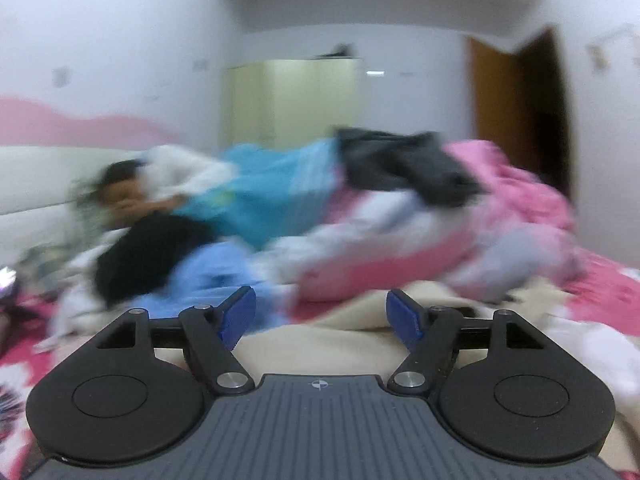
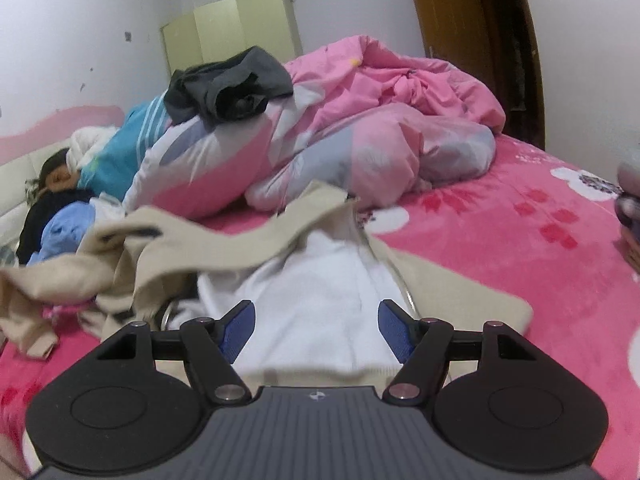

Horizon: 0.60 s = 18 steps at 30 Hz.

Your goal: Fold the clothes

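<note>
Left view, sharpness: everything past the gripper was smeared with motion blur, so detail was thin here.
Left view, fingers: the left gripper [image 1: 320,318] had its blue pads spread wide with nothing between them.
Left view, garment: a beige jacket [image 1: 344,334] lay on the bed just ahead of and under the pads, its outline too blurred to read.
Left view, background: a heap of clothes [image 1: 224,200] and a rolled pink quilt [image 1: 440,240] sat further back; a person lay at the far left near the headboard.
Right view, fingers: the right gripper [image 2: 316,330] was also spread wide and holding nothing, pads poised low over white lining [image 2: 320,292].
Right view, garment: the beige jacket [image 2: 472,292] lay open on the pink blanket [image 2: 520,240], lining up, one front panel flat to the right, the other side and a sleeve bunched up to the left.
Right view, key relation: the jacket's long axis ran straight away from the fingers toward the collar [image 2: 320,196], so the hem was the near edge.
Right view, judgement: the crumpled left half looked to need spreading, and that side seemed nearer the left gripper.
</note>
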### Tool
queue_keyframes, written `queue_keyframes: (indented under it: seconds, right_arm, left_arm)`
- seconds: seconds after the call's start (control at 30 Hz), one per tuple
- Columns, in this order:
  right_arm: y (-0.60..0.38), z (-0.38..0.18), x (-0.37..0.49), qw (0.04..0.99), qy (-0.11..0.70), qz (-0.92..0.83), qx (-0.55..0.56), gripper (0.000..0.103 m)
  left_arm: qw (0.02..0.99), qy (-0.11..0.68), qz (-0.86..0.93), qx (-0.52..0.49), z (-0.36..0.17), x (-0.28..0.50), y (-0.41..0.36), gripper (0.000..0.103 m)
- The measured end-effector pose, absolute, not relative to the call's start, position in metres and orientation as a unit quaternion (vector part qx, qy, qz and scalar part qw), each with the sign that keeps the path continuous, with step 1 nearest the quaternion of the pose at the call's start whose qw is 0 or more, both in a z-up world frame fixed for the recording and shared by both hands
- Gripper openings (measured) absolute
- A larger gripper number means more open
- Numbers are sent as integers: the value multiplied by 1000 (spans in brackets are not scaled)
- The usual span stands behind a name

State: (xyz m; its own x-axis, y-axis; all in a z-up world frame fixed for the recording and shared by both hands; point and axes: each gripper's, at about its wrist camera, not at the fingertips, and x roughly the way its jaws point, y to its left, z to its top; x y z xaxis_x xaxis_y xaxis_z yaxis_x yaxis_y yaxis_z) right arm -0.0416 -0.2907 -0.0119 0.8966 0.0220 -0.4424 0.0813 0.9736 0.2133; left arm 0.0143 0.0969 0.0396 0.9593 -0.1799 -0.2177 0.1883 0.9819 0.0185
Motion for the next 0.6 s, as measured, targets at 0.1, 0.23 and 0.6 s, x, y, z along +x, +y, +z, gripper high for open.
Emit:
queue_keyframes:
  seconds: [0.1,0.23,0.6]
  right_arm:
    - [-295,-14,-22,965,235,-14,116,71]
    - [-303,-23,-14,951,270,-8,150,73]
    - [-322,-31,33,954,288,0,77,77]
  left_arm:
    - [971,167,-155,78,10,30,51,73]
    - [943,223,-185,166,-34,42,5,73]
    - [946,214,-180,166,-46,85,-25,70]
